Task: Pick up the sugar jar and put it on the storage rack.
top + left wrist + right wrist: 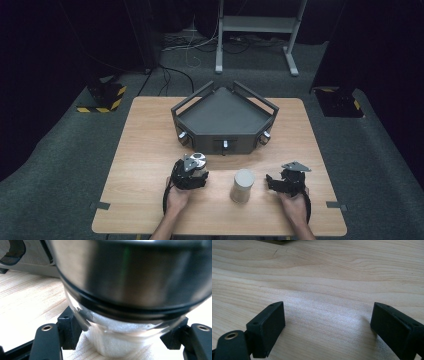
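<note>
My left gripper at the front left of the wooden table is shut on a glass jar with a steel lid. In the left gripper view the jar looms close, its clear body holding something white, and the black pads of the left gripper press on both of its sides. My right gripper rests at the front right, and its own view shows this gripper open, with bare table between its jaws.
A pale upright cylinder stands between the two grippers. Behind them at the table's middle sits a dark wedge-shaped tray with handle bars, whose corner appears in the left gripper view. A metal stand is on the floor beyond.
</note>
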Available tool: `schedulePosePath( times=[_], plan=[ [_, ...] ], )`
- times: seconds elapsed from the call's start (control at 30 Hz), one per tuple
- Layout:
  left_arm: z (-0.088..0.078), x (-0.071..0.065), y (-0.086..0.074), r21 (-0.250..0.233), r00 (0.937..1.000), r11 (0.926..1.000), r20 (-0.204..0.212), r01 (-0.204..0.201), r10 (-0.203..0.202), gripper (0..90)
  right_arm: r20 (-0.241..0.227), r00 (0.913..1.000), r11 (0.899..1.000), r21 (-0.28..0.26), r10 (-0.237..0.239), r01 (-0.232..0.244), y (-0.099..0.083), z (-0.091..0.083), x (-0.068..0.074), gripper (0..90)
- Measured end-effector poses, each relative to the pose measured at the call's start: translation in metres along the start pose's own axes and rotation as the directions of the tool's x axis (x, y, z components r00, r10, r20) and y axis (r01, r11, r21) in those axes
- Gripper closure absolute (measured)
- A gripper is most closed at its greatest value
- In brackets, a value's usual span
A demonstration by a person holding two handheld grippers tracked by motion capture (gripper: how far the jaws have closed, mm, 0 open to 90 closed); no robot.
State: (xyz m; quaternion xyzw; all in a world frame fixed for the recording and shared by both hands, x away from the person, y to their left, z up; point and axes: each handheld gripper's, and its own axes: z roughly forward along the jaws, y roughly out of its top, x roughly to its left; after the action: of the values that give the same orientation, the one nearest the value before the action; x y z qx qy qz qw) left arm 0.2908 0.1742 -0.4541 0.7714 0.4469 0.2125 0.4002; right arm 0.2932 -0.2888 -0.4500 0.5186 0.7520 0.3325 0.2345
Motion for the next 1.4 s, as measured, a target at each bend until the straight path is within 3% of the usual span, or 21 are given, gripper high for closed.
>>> schedulePosePath(
  times=[0.13,0.53,0.93,0.97,1.0,1.03,1.4],
  plan=[
    [-0.001,-0.001,0.001,0.003,0.9999,0.9999,-0.002,-0.014,0.014,31.5,0.000,1.0000,1.000,0.000,0.000,0.000,0.000,0.000,0.000,11.9],
    [-0.010,0.005,0.004,0.003,0.9999,1.0000,0.014,0.000,-0.001,31.5,0.000,1.0000,1.000,0.000,0.000,0.000,0.000,0.000,0.000,11.9],
    [-0.030,0.007,0.036,-0.006,0.9987,0.9995,0.039,-0.032,0.033,31.5,0.000,1.0000,1.000,0.000,0.000,0.000,0.000,0.000,0.000,11.9],
    [-0.021,-0.009,0.018,-0.146,0.9840,0.9735,0.055,0.176,-0.169,31.5,0.000,1.0000,1.000,0.000,0.000,0.000,0.000,0.000,0.000,11.8],
    [-0.023,-0.007,0.024,-0.147,0.9834,0.9732,0.068,0.177,-0.168,31.5,0.000,1.0000,1.000,0.000,0.000,0.000,0.000,0.000,0.000,11.9],
    [-0.038,0.014,0.053,0.013,0.9960,0.9984,0.071,-0.056,0.055,31.5,0.000,1.0000,1.000,0.000,0.000,0.000,0.000,0.000,0.000,11.9],
    [-0.045,0.020,0.093,-0.002,0.9917,0.9986,0.117,-0.052,0.052,31.5,0.003,1.0000,1.000,0.000,-0.002,0.002,0.000,0.000,0.001,11.9]
  ],
)
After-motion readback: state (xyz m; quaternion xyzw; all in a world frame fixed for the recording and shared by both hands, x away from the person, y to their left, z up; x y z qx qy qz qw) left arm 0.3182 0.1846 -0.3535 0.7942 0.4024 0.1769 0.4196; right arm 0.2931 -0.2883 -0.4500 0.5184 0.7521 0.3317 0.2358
